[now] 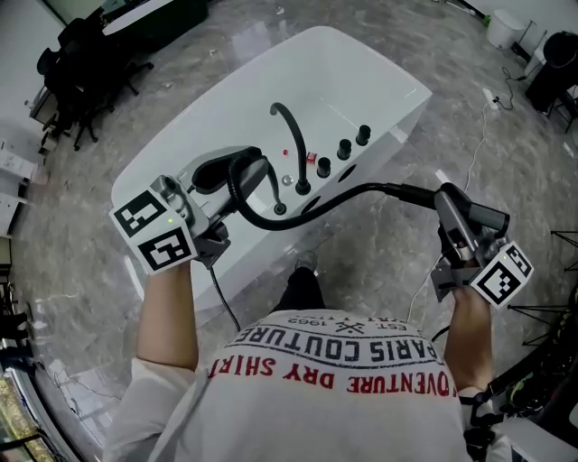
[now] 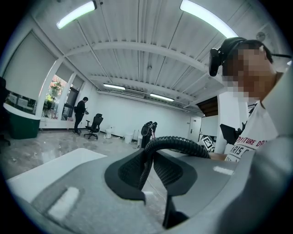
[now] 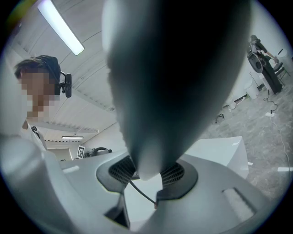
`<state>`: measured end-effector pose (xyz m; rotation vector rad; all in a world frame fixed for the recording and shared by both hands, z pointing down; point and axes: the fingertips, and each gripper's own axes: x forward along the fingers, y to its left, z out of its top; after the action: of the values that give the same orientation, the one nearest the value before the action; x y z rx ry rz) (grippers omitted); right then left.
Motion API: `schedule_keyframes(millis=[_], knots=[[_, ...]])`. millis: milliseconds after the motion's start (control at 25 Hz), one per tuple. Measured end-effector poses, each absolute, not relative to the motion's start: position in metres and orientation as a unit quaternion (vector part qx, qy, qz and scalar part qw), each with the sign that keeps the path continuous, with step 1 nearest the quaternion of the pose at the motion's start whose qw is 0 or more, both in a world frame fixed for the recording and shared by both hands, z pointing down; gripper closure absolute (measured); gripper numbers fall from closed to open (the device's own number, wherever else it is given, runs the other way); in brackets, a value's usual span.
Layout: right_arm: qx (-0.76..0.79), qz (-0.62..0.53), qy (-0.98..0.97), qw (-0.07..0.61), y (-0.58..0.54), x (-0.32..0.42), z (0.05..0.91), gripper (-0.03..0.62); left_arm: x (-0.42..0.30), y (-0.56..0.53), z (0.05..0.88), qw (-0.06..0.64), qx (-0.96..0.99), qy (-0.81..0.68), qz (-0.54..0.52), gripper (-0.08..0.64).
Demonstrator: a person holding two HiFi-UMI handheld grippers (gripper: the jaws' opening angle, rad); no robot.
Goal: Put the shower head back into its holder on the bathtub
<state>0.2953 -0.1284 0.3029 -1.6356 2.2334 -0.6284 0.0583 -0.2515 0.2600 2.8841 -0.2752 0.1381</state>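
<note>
A white bathtub (image 1: 181,135) stands in front of me, with a black curved faucet (image 1: 291,135) and round knobs (image 1: 343,149) on its near rim. My left gripper (image 1: 230,180) is shut on the black ribbed hose (image 2: 176,144), which loops up between its pads (image 2: 126,171). From there the hose (image 1: 361,191) sweeps right to the dark shower head (image 1: 462,215). My right gripper (image 1: 456,236) is shut on that shower head, off the tub's right side. In the right gripper view the shower head (image 3: 178,82) fills most of the picture, pinched at its narrow end.
The grey marble floor (image 1: 506,153) surrounds the tub, with a white cable (image 1: 470,153) lying to the right. Black office chairs (image 1: 81,54) stand at the far left and a white bin (image 1: 503,27) at the far right. Two people (image 2: 81,109) are far back in the room.
</note>
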Motion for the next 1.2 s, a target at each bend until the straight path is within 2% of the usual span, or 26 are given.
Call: schedule_keyframes(millis=[120,440,1200], knots=[[-0.569,-0.220,0.779,0.143,-0.131,0.294,0.307,0.456,0.051,-0.261,0.275,0.121,0.984,-0.121,0.057,0.497],[-0.564,-0.242,0.779,0.125,-0.147,0.283,0.327,0.456,0.035,-0.287,0.331,0.228,0.963,-0.137,0.049,0.497],[-0.578,-0.281,0.760,0.093,-0.190,0.284,0.373,0.456,0.029,-0.344,0.474,0.306,0.927,-0.193,0.094,0.497]])
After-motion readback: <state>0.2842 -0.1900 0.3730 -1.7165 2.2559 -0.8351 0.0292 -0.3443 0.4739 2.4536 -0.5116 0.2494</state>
